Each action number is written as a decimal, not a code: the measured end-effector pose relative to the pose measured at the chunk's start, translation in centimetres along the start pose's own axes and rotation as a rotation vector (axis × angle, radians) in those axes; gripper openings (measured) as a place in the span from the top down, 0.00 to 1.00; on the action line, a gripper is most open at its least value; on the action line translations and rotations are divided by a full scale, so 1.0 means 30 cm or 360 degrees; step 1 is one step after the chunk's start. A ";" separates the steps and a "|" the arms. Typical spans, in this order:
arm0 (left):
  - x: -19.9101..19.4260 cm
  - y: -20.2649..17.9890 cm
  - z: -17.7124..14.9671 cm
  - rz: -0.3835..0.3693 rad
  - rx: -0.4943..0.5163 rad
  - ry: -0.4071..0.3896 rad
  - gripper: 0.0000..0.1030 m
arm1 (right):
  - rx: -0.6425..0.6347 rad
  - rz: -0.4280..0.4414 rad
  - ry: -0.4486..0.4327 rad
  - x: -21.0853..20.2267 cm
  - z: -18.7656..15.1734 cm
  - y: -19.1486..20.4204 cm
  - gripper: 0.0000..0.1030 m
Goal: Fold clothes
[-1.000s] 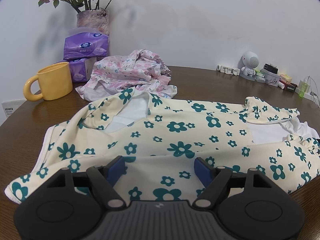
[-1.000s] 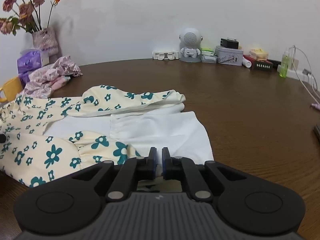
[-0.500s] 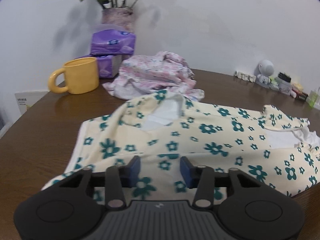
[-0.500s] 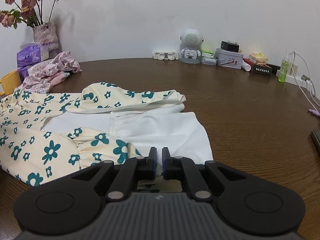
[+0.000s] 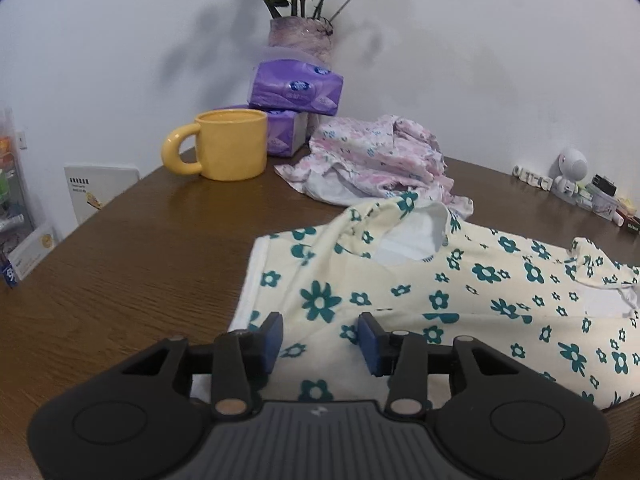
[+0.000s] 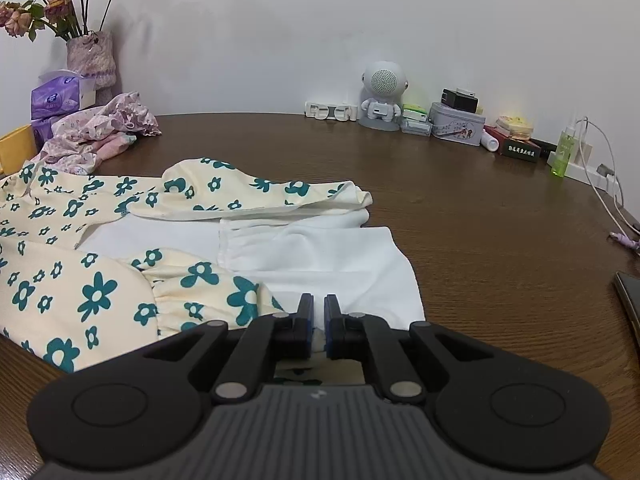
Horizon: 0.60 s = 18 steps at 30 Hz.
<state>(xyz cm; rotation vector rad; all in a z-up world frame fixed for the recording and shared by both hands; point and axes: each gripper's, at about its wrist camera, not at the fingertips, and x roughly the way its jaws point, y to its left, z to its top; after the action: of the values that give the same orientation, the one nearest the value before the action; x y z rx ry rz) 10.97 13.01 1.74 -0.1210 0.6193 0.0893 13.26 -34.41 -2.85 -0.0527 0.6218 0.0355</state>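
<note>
The left tongs [image 5: 320, 338] stood part-spread and were opening, the cream floral garment [image 5: 460, 300] lying between the blue pads [image 5: 272, 338], which did not press it. The right tongs [image 6: 319, 326] were pinched nearly together on the garment's white fabric [image 6: 320, 256]. The garment lay spread across the middle of the brown desk [image 6: 480, 216]. Toward the desk's far left corner sat a crumpled pink garment [image 5: 372, 164], a yellow mug [image 5: 228, 146], purple tissue packs [image 5: 296, 88] and a flower vase [image 5: 300, 36].
</note>
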 end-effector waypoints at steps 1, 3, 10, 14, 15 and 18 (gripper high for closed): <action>-0.015 0.008 0.002 0.0009 -0.0006 -0.0013 0.61 | -0.0001 -0.0001 0.0000 0.000 0.000 0.000 0.95; -0.049 0.027 0.005 0.0017 -0.0024 -0.0039 0.63 | -0.0003 -0.0002 0.0000 -0.001 0.000 -0.001 0.95; -0.138 0.047 -0.019 -0.0011 0.0001 -0.0038 0.64 | -0.0006 -0.0003 0.0002 -0.003 0.002 0.001 0.94; -0.118 0.037 -0.041 0.0033 0.0058 0.0003 0.63 | 0.0013 0.0009 0.0003 -0.002 0.003 -0.006 0.94; -0.108 0.043 -0.045 0.0024 0.0043 0.0017 0.63 | 0.0017 0.0011 0.0004 -0.002 0.003 -0.007 0.94; -0.084 0.065 -0.056 -0.0005 0.0000 0.0038 0.63 | 0.0013 0.0006 0.0006 -0.002 0.004 -0.005 0.94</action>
<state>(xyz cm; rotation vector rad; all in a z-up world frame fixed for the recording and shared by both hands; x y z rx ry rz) 7.74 14.60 1.70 -0.1230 0.6432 0.0849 13.29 -34.55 -2.71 -0.0439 0.6256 0.0367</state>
